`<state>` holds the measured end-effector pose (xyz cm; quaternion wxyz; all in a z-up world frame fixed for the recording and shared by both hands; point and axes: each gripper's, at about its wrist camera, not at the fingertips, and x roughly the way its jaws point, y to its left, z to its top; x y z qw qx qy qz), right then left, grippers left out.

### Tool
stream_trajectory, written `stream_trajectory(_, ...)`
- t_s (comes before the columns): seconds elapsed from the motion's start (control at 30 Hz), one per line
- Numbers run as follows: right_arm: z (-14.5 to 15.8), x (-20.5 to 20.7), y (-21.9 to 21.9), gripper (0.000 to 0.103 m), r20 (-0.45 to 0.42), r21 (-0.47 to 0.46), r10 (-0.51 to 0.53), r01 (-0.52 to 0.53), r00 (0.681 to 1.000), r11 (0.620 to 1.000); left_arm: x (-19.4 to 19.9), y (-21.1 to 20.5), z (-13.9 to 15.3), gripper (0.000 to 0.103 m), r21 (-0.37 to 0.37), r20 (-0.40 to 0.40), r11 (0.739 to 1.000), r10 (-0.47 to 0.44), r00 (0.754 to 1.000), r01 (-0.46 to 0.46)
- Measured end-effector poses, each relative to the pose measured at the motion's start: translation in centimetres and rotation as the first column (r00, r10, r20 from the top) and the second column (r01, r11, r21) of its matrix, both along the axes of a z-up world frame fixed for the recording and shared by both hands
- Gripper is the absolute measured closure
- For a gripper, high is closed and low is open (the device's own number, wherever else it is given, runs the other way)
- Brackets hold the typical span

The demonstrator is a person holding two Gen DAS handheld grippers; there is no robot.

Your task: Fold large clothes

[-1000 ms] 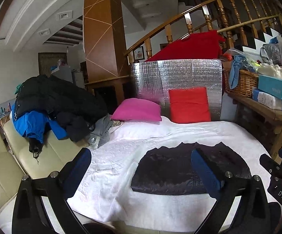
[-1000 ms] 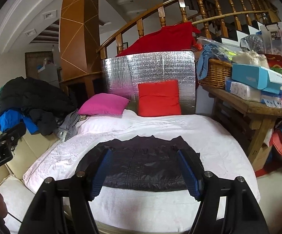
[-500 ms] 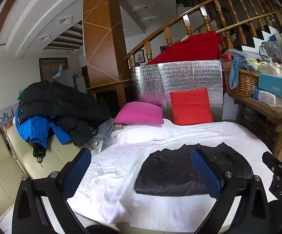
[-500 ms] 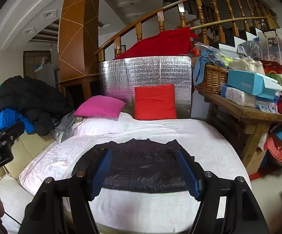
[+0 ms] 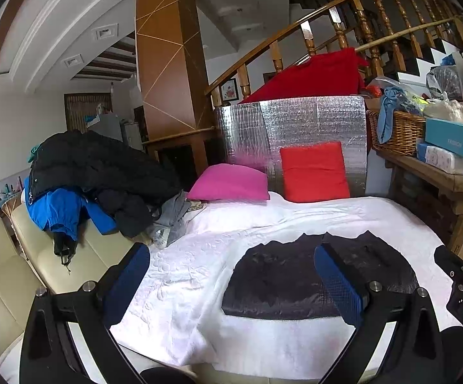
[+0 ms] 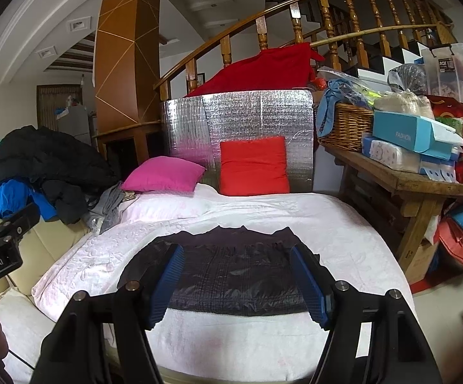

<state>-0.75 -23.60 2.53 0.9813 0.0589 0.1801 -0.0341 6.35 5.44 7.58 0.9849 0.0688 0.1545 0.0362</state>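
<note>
In the left wrist view, the left gripper (image 5: 231,275) is hovering above the near edge of the bed (image 5: 180,288), its blue-padded jaws spread wide and gripping nothing. The folded black quilted jacket (image 5: 282,284) is lying flat ahead and mostly toward the right jaw, whose pad is overlapping it in the picture without visibly touching it. It is resting as a compact rectangle, so this garment is looking finished, judging by its squared edges. Far off to the left, beyond the left jaw, a heap of dark coats (image 5: 97,166) and a blue jacket (image 5: 55,211) is sitting on the cream sofa (image 5: 7,275), probably waiting as the next pieces to fold. Straight ahead past the jacket, a pink cushion (image 5: 228,182) and a red cushion (image 5: 314,172) are leaning near a silver foil panel (image 5: 295,128).

In the right wrist view, the right gripper (image 6: 236,275) is also hanging with its jaws parted and empty, centred so the folded jacket is showing between them. The left tool's body is peeking in at the left edge. To the right, a wooden table (image 6: 417,185) is carrying a wicker basket (image 6: 346,128) and boxes.
</note>
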Motion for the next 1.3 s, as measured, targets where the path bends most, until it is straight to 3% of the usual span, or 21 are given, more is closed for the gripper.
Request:
stream_trajectory(1.2,-0.4,2.2,1.5,0.03,-0.029,-0.028,0.002,-0.003,1.0,1.0,1.8,1.7,-0.7,0.001,-0.033,-0.015,0.999,-0.015,1.0,0.014)
stream_trajectory(1.3,-0.5,3.1,1.3,0.03,-0.036,-0.025,0.005,-0.005,0.999,1.0,2.3,1.4,-1.0,0.001,-0.021,0.017,0.999,-0.035,0.999,0.035)
